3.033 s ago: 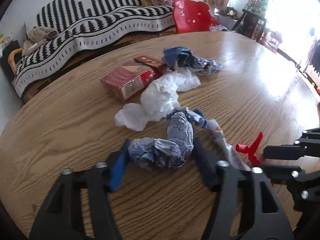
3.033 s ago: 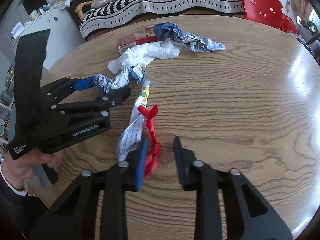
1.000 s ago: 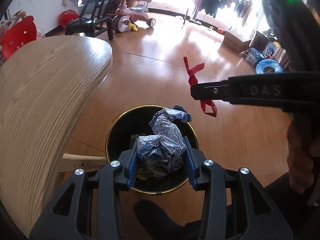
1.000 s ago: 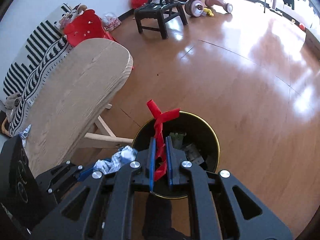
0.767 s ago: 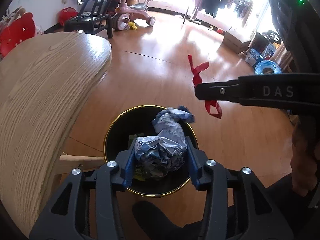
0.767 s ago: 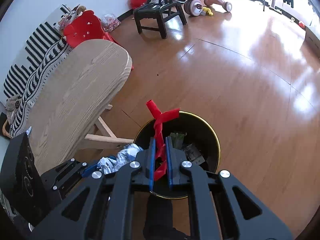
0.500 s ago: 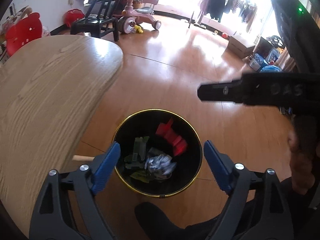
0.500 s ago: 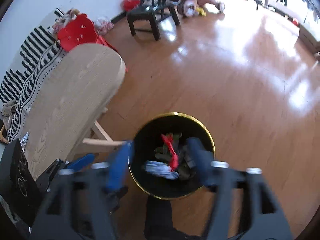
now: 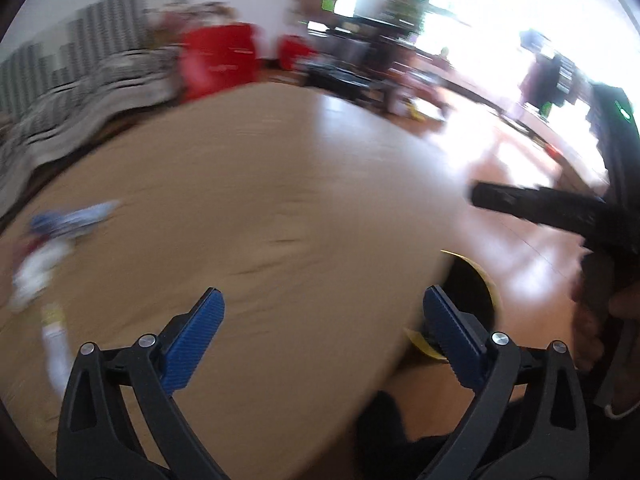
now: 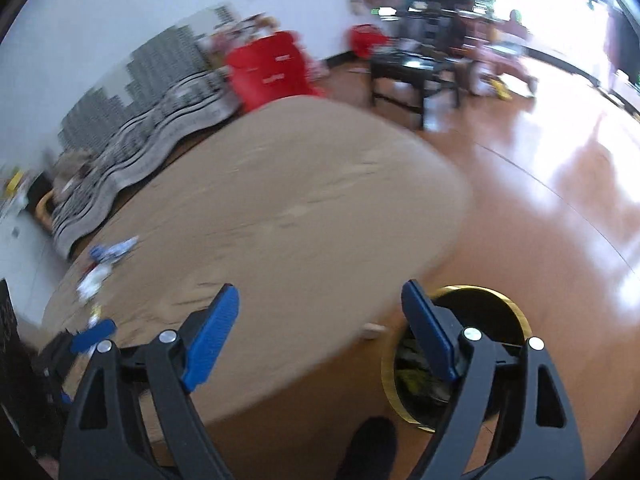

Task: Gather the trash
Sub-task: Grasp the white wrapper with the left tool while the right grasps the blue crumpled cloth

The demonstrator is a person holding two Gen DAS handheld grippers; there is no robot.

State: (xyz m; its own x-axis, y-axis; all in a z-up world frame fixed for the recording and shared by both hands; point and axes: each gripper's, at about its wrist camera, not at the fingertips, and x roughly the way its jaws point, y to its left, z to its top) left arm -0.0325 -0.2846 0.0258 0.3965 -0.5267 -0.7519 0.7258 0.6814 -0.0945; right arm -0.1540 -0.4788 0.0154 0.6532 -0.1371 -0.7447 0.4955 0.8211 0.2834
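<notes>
Both views are blurred by motion. My left gripper (image 9: 323, 298) hangs over the round wooden table (image 9: 280, 200), its jaws opening wide with nothing between them. My right gripper (image 10: 320, 292) is above the table's near edge (image 10: 300, 208); its jaws are opening too and hold nothing. The black bin with a gold rim (image 10: 480, 289) stands on the floor lower right, with trash inside; its rim (image 9: 490, 284) peeks past the table edge. A blue crumpled wrapper (image 9: 72, 216), white tissue (image 9: 36, 268) and a printed strip wrapper (image 9: 54, 344) lie at the table's left. The blue wrapper (image 10: 114, 250) also shows in the right wrist view.
A red chair (image 10: 272, 68) and a striped sofa (image 10: 160, 92) stand behind the table. A black chair (image 10: 416, 68) is on the shiny wooden floor at the back. A person's dark shoe (image 10: 372, 444) is beside the bin. A hand (image 9: 588, 320) grips the right tool.
Both grippers opened and let go: the crumpled blue wrapper and the red strip dropped into the bin. Both then swung up and away from the bin toward the table.
</notes>
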